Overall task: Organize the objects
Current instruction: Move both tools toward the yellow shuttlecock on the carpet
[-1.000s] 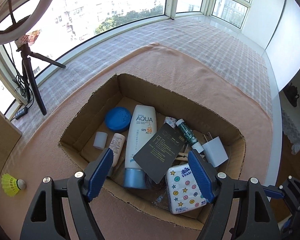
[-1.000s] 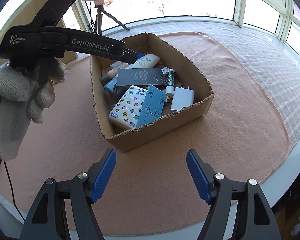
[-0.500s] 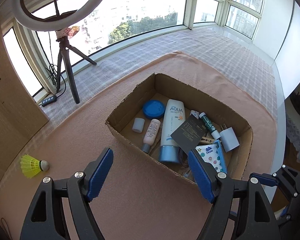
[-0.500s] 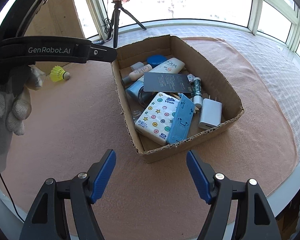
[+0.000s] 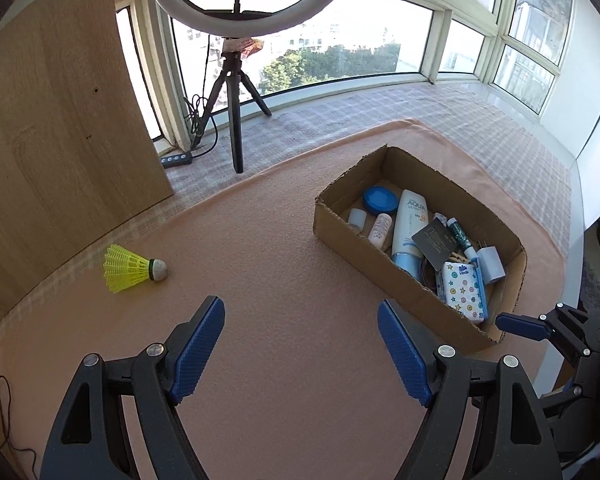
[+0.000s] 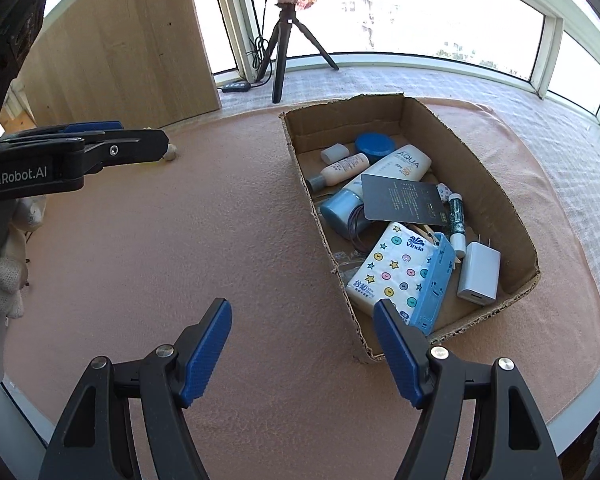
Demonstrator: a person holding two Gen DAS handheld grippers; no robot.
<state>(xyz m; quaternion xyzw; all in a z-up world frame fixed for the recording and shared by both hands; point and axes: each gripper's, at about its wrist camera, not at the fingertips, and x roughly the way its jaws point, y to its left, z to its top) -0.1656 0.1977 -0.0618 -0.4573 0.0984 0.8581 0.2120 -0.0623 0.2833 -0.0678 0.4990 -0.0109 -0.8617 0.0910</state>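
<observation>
Above the pink mat [image 5: 284, 280], both tongs [image 5: 300, 354] [image 6: 302, 352] hang empty, angled down.

empty spread tongs [image 5: 300, 344] over peach cloth [image 5: 260, 264], between shuttlecock [image 5: 134, 269] and filled cardboard box [image 5: 384, 276]

shuttlecock [image 5: 134, 269] left of cardboard box [image 5: 356, 244]

The left gripper [image 5: 300, 350], earlier over the cardboard box [image 5: 352, 242], now hangs beside it above bare cloth, nearer the shuttlecock [image 5: 134, 269]; the right gripper [image 6: 302, 350] sits slightly farther from the box.
</observation>
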